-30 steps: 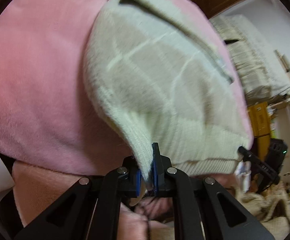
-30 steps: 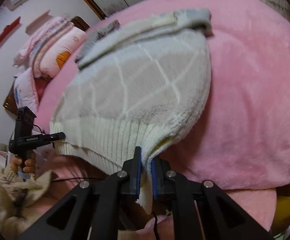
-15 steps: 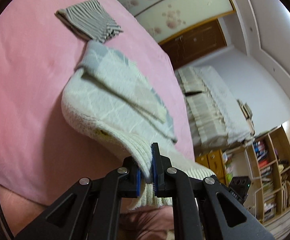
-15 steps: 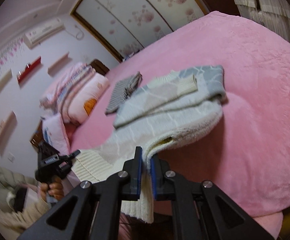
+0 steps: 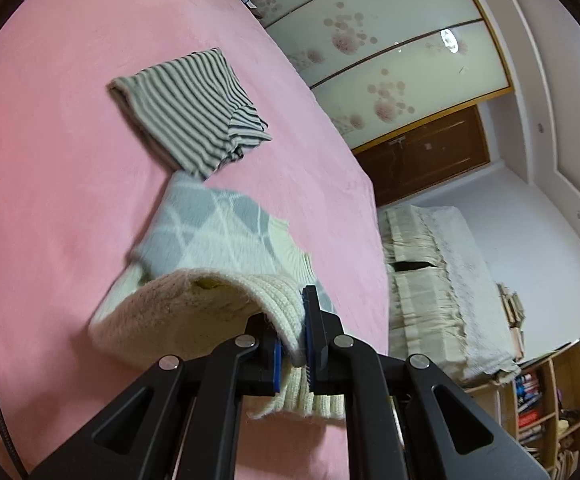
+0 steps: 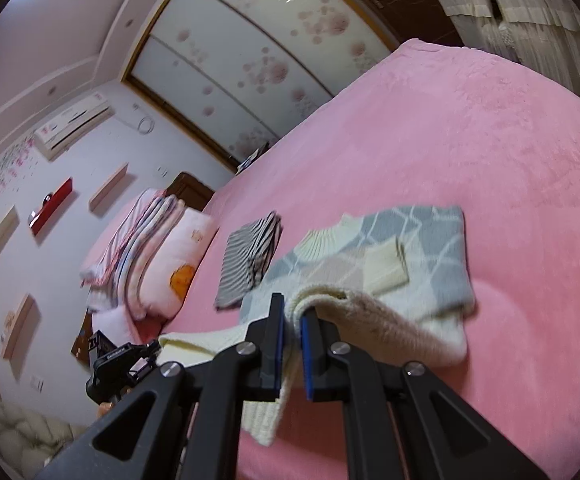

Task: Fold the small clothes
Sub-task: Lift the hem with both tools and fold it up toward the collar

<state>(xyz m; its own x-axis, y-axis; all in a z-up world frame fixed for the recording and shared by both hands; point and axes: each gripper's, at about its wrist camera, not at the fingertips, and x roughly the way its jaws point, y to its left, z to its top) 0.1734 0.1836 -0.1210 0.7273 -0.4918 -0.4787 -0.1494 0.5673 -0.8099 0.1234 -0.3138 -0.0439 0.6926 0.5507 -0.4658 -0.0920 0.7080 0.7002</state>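
A small cream and grey diamond-pattern sweater (image 5: pixel 214 228) lies on the pink bed, sleeves folded over its chest; it also shows in the right wrist view (image 6: pixel 417 256). My left gripper (image 5: pixel 291 336) is shut on one corner of its ribbed cream hem (image 5: pixel 282 304), lifted and curled over the body. My right gripper (image 6: pixel 291 328) is shut on the other hem corner (image 6: pixel 329 296), also raised above the bed. The hem hangs between the two grippers. The left gripper shows in the right wrist view (image 6: pixel 130 356) at lower left.
A folded grey-striped garment (image 5: pixel 194 120) lies on the pink bedspread (image 5: pixel 50 160) just beyond the sweater, also in the right wrist view (image 6: pixel 250 264). Stacked pillows and quilts (image 6: pixel 150 252) sit at the head of the bed. A second bed (image 5: pixel 441 280) stands to the right.
Both grippers have lifted the hem up and carried it forward over the sweater body. The lower half now curls over toward the neck, and the views tilted up from the bed.
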